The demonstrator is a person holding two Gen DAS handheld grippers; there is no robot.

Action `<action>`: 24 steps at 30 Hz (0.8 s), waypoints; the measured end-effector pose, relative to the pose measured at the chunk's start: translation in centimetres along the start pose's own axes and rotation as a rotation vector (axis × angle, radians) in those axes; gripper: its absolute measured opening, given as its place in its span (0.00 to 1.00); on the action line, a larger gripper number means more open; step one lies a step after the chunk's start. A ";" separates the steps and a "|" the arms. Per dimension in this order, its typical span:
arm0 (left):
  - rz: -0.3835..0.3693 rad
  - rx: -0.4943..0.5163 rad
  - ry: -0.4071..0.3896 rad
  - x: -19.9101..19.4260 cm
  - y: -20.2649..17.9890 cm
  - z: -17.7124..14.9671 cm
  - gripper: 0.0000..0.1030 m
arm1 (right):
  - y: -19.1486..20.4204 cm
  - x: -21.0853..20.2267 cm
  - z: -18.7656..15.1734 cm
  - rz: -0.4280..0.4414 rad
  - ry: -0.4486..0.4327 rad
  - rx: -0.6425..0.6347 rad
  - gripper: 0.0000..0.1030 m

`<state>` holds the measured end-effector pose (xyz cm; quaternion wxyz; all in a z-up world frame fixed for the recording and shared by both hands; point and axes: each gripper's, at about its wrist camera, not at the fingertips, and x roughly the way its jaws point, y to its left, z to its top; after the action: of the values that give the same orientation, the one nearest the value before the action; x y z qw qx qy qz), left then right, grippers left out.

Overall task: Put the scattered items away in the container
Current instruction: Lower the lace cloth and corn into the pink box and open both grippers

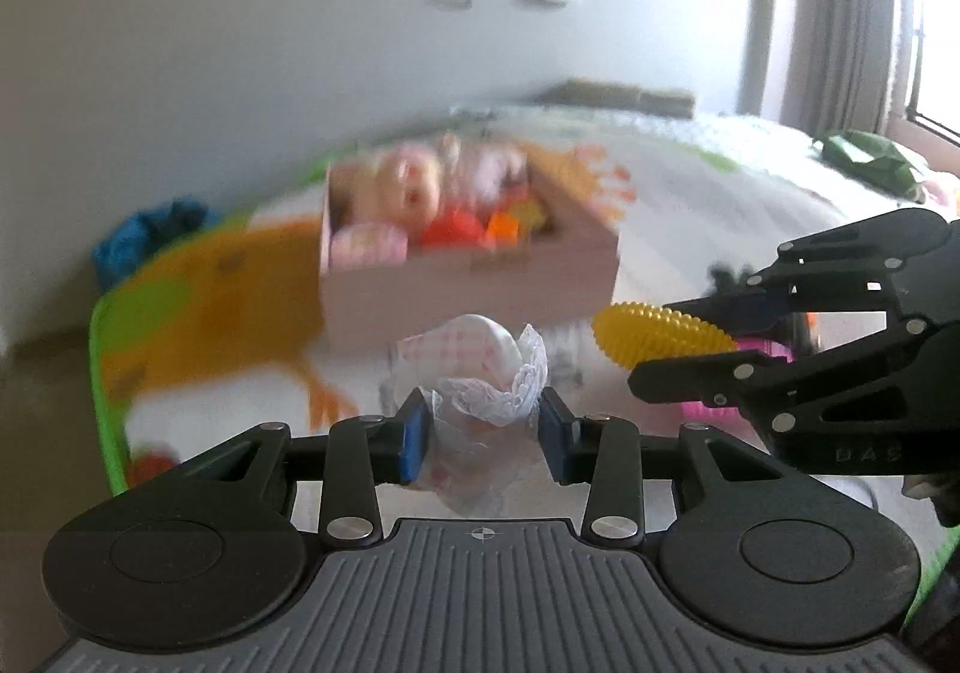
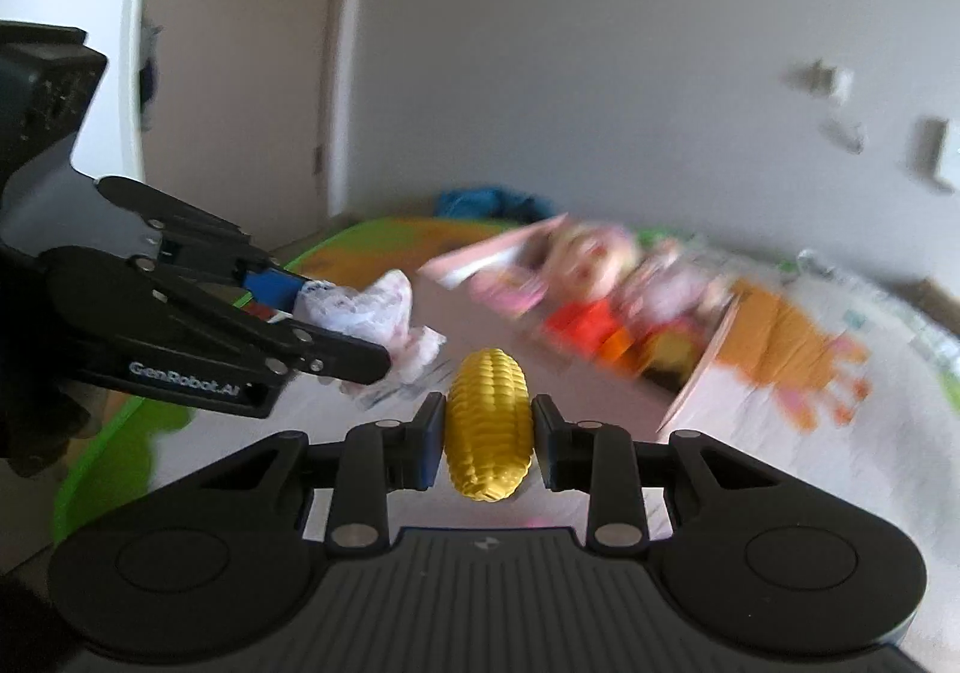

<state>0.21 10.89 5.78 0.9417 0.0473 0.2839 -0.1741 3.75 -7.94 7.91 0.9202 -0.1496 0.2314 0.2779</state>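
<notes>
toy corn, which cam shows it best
The right wrist view: the toy corn sits centred and sharp, clamped between the right gripper fingers. The left wrist view shows only its yellow tip poking out of that gripper at the side.

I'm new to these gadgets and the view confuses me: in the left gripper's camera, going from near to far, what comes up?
Left gripper holding a lacy white bundle → pink box full of toys → grey wall with switches.
</notes>
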 end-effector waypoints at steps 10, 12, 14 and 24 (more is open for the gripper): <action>0.031 0.013 -0.125 5.7 1.3 8.1 0.41 | -5.5 5.8 4.4 -0.107 -0.059 0.011 0.29; 0.041 0.002 -0.128 7.7 1.8 9.1 0.43 | -6.4 7.1 4.7 -0.098 -0.037 0.025 0.32; 0.052 0.006 -0.121 9.5 2.2 9.9 0.50 | -7.1 7.8 4.6 -0.107 -0.023 0.047 0.35; 0.096 0.008 -0.070 11.1 2.2 7.6 0.79 | -10.3 3.4 1.5 -0.139 -0.059 0.148 0.58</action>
<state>13.62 8.19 5.96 0.9581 0.0587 0.2476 -0.1313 12.72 -14.09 8.98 0.9523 -0.0885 0.2130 0.2000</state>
